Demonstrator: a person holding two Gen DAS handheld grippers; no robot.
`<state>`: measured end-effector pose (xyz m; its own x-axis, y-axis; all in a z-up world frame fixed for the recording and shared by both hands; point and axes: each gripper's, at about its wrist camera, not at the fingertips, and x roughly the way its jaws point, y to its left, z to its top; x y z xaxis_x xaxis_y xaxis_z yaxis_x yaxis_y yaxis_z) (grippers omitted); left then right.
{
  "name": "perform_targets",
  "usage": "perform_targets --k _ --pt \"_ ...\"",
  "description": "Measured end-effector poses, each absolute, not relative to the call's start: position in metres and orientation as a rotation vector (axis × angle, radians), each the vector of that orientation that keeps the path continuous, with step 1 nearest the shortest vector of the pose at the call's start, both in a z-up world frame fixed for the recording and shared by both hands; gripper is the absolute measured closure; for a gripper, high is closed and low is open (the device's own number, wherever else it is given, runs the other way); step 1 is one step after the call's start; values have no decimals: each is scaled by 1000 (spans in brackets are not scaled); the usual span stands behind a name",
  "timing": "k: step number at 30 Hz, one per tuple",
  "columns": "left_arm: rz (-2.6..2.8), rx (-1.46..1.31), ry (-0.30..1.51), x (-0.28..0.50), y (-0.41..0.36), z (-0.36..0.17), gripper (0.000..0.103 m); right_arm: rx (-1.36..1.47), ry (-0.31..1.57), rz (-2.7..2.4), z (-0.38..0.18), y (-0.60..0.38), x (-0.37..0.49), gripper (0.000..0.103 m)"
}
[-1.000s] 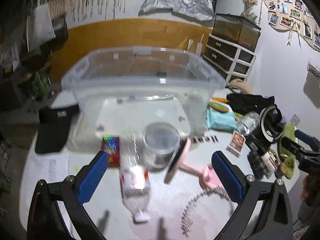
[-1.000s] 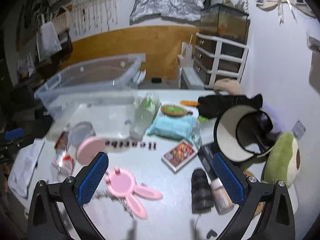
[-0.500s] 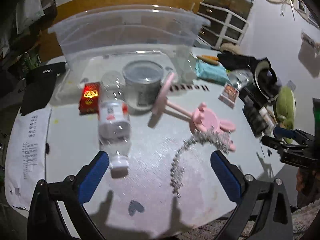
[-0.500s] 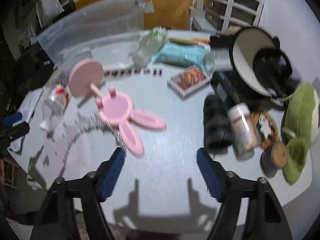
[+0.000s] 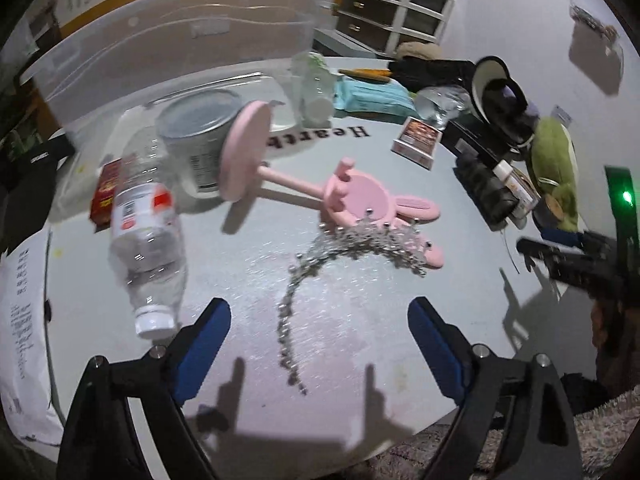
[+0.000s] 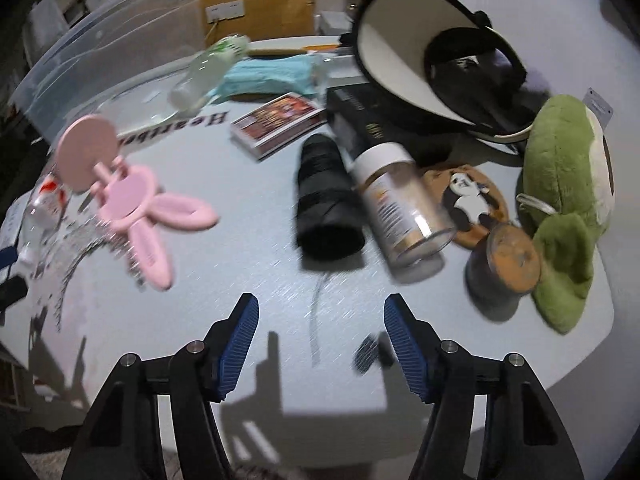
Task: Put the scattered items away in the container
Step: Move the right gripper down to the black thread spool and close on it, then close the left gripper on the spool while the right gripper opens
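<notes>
A clear plastic storage bin (image 5: pixel 168 36) stands at the back of the white table; it also shows in the right wrist view (image 6: pixel 108 56). My left gripper (image 5: pixel 320 332) is open and empty, above a silver beaded headband (image 5: pixel 320 256) near the front edge. A pink bunny-ear mirror (image 5: pixel 320 188) and a plastic water bottle (image 5: pixel 144 232) lie just beyond. My right gripper (image 6: pixel 320 344) is open and empty, in front of a black cylinder (image 6: pixel 326 196) and a white-capped jar (image 6: pixel 400 200). The right gripper shows at the right edge of the left wrist view (image 5: pixel 572 260).
A lidded tub (image 5: pixel 200 136), red box (image 5: pixel 106 188), card box (image 6: pixel 280 120), teal pack (image 6: pixel 268 76), visor hat (image 6: pixel 412 64), green plush (image 6: pixel 568 200), panda coaster (image 6: pixel 468 196) and small brown jar (image 6: pixel 508 264) crowd the table. Paper (image 5: pixel 20 320) lies at left.
Both grippers have pulled back and tilted down toward the table's front. The right gripper's jaws have narrowed somewhat. No item has been moved.
</notes>
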<state>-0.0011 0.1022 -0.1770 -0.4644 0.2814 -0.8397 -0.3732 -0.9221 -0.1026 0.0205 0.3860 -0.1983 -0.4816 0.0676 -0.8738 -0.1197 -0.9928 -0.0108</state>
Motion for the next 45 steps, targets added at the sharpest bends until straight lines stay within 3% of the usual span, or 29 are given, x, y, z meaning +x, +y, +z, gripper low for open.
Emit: perform_targets --k 2,14,23,27,35,39,45 --pt "2388 -1346 146 -3 107 -177 13 -1533 63 2629 -199 390 12 46" --pt "2359 -1349 164 -9 118 -181 13 -1550 -197 2679 -198 385 -6 47" --pt "2354 -1359 152 -19 122 -183 13 -1614 -85 2676 -205 388 -42 47" --pt "2350 -1338 157 -20 126 -179 13 -1652 -50 2657 -211 387 -63 57" --pt "2298 -1302 129 -27 140 -170 13 -1727 -77 2698 -210 371 -14 57" --pt "2227 -1272 143 -30 161 -168 13 -1765 -150 2721 -210 358 16 57" --pt "2080 -1183 281 -26 199 -168 13 -1837 -474 2791 -212 344 42 57"
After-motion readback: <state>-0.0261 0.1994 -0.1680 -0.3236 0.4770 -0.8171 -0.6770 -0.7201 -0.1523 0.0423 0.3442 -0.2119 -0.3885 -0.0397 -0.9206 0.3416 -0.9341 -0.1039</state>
